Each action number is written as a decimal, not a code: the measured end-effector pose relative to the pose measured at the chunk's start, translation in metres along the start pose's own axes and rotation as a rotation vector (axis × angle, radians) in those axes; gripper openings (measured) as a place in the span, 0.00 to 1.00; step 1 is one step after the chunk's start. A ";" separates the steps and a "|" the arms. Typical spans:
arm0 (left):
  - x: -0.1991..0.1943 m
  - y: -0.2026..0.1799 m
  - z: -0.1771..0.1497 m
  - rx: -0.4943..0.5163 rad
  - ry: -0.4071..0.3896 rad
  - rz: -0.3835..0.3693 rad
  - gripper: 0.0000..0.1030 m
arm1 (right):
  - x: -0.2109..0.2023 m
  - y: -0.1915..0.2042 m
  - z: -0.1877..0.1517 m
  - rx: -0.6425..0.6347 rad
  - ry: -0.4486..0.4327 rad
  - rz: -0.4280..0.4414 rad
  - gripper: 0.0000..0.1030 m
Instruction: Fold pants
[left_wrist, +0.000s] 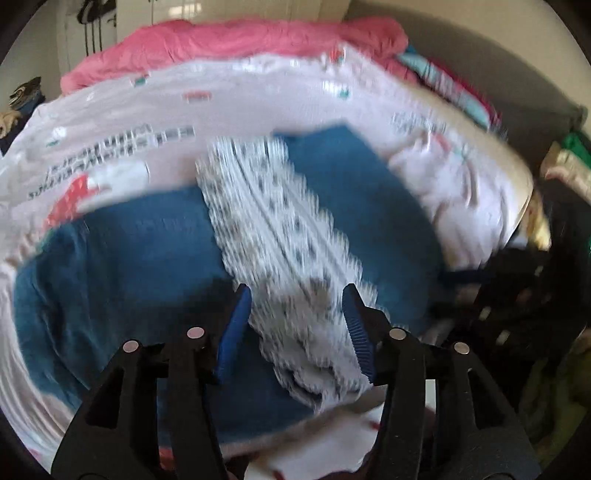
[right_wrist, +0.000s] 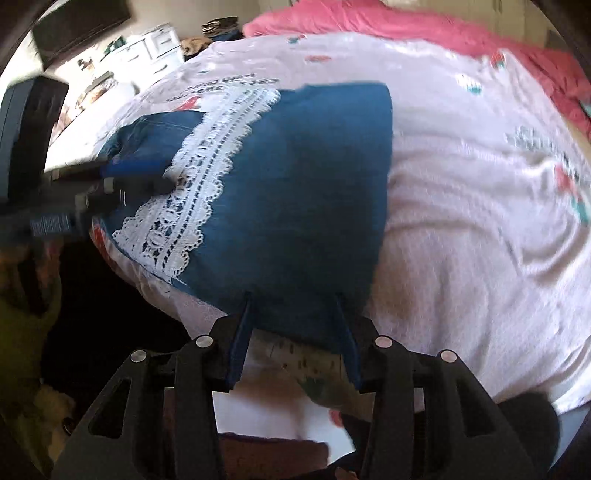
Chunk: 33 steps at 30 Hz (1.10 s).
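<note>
Bedsheet (right_wrist: 461, 221) under everything is loose and wrinkled. Pants (right_wrist: 295, 184) lie folded just ahead of my right gripper (right_wrist: 293, 302), jaws apart, empty. Left gripper (left_wrist: 295, 299) straddles the lace strip (left_wrist: 273, 221), unclenched. Risk: closing now snags lace or sheet, dragging the fold open.

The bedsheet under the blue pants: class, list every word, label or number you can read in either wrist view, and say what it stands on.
Dark printed lettering on the pale bedsheet, beside the pants: upside down and blurred, not readable.
The same lettering in the right wrist view: too blurred to read.
A second faint print further along the sheet: not readable.
No other text shows.
</note>
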<state>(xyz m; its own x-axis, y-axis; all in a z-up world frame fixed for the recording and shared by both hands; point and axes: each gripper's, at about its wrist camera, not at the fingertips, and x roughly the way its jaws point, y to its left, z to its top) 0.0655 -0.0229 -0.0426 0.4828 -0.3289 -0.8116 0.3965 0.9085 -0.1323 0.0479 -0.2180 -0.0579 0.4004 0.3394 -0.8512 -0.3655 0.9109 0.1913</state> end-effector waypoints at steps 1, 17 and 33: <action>0.006 0.002 -0.004 -0.008 0.019 0.000 0.46 | -0.001 -0.002 -0.001 0.011 0.000 0.009 0.41; -0.040 0.024 -0.015 -0.107 -0.047 -0.017 0.59 | -0.035 -0.006 0.006 0.066 -0.094 0.117 0.69; -0.094 0.112 -0.071 -0.373 -0.125 0.078 0.71 | -0.032 0.045 0.088 -0.079 -0.117 0.103 0.88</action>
<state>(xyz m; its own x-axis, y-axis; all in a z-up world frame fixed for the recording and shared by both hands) 0.0094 0.1282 -0.0216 0.6007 -0.2636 -0.7548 0.0557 0.9556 -0.2894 0.0923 -0.1673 0.0207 0.4507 0.4597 -0.7652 -0.4731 0.8499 0.2319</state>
